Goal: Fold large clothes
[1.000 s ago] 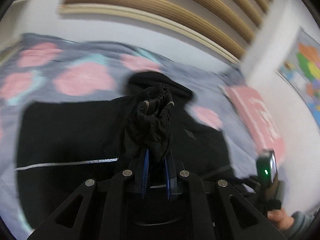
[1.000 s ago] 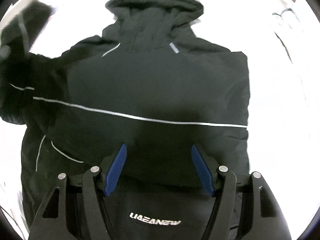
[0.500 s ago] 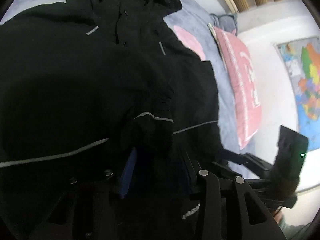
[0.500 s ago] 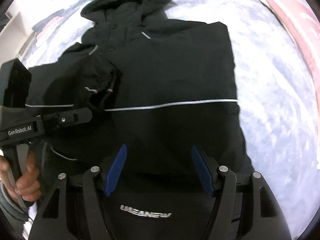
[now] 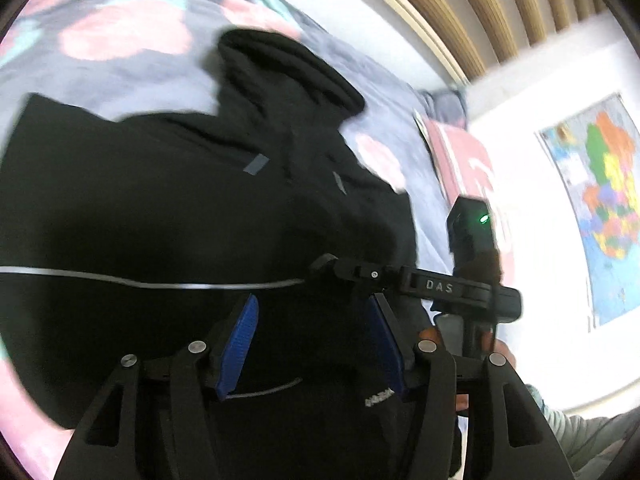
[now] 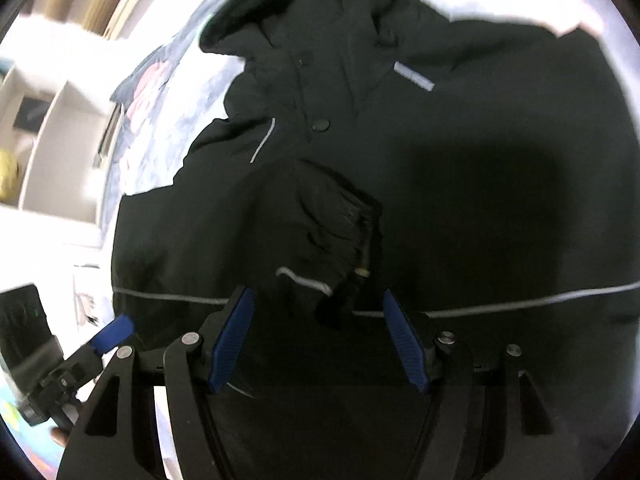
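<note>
Right now my left gripper [image 5: 312, 344] hangs over the lower front of the black hooded jacket [image 5: 160, 220], its blue-padded fingers [image 5: 236, 344] spread wide with nothing between them. The jacket lies face up on the grey bedspread [image 5: 132, 76] with pink blotches, its hood [image 5: 280, 68] pointing away from me toward the wall with the wooden slats [image 5: 460, 12]. A thin reflective stripe [image 5: 140, 282] runs across the jacket's chest just beyond my left fingertips.

My right gripper [image 6: 316, 344] is also spread wide and holds nothing; it hovers above the same jacket, lower down the front than the snap button [image 6: 321, 124] on the placket. One sleeve is folded across the jacket's chest, and its gathered cuff [image 6: 352, 240] with a short reflective strip lies on the body, just beyond the gap between my right fingers [image 6: 230, 344]. The sleeve cuff touches neither pad, as far as I can tell (the fabric there is very dark).

From the left wrist view, my right gripper [image 5: 400, 280] shows side-on at the jacket's far edge, beside a pink pillow [image 5: 464, 164] that lies on the bedspread next to the jacket's shoulder. A coloured map [image 5: 600, 200] hangs on the white wall beyond the pillow. From the right wrist view, my left gripper [image 6: 108, 332] sits off the jacket's opposite side, with white shelving [image 6: 60, 140] behind it.
</note>
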Tool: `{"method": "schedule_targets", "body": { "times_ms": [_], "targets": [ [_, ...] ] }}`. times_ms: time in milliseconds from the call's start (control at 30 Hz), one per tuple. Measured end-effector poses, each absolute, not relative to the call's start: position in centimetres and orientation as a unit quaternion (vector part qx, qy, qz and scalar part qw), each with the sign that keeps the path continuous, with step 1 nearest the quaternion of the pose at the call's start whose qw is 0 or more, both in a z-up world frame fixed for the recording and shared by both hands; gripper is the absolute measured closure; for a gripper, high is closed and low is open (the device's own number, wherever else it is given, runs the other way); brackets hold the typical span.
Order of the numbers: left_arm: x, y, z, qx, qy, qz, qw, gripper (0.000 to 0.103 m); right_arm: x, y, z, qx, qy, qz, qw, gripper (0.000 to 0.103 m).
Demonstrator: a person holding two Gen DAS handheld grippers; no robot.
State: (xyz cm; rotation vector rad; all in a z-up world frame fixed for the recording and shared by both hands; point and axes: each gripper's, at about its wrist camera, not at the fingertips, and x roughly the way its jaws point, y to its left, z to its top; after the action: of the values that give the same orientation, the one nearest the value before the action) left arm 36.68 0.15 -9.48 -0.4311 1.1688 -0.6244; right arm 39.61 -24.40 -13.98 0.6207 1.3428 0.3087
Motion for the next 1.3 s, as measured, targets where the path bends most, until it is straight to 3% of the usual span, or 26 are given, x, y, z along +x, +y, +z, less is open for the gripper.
{"method": "schedule_targets", "body": {
  "times_ms": [33,67,167,333,633,767,933,1100,1200,1300],
  "targets": [
    [36.3,1.0,-9.1,-0.202,0.528,-0.28,0.776,0.045,40.0,-24.0,-14.4,0.285,0.612,0.143,0.723,0.036],
    [36.3,2.0,-8.7,-0.202,0.522,-0.271,0.783,0.045,40.2,-23.7,-14.6,0.287,0.613,0.148,0.721,0.049],
    [35.8,4.4,-7.7,-0.199,0.513,-0.238,0.8,0.045,40.4,-22.0,-13.9,0.24,0.61,0.147,0.74,0.062],
    [35.9,7.3,-7.3,-0.181,0.506,-0.161,0.828,0.045,38.8,-19.2,-8.1,0.079,0.558,0.121,0.817,0.071],
    [37.3,7.2,-6.5,-0.162,0.496,-0.182,0.834,0.045,34.2,-27.4,-0.2,0.009,0.488,0.008,0.873,0.072],
    [38.2,3.9,-9.1,-0.137,0.526,-0.192,0.817,0.045,33.2,-31.8,-3.9,0.016,0.529,-0.042,0.847,0.071],
    [39.3,0.5,-14.5,-0.062,0.572,-0.155,0.803,0.045,33.3,-34.9,-13.8,0.058,0.604,-0.066,0.792,0.07],
    [39.4,-2.2,-15.2,0.035,0.568,-0.138,0.811,0.045,34.1,-34.6,-15.1,0.065,0.61,-0.081,0.785,0.066],
    [39.5,-2.1,-14.1,0.038,0.568,-0.146,0.809,0.045,34.1,-34.7,-13.0,0.062,0.612,-0.073,0.785,0.06],
    [39.4,-0.7,-11.2,-0.024,0.547,-0.182,0.817,0.045,34.0,-34.5,-9.2,0.074,0.577,-0.055,0.812,0.04]
  ]
}}
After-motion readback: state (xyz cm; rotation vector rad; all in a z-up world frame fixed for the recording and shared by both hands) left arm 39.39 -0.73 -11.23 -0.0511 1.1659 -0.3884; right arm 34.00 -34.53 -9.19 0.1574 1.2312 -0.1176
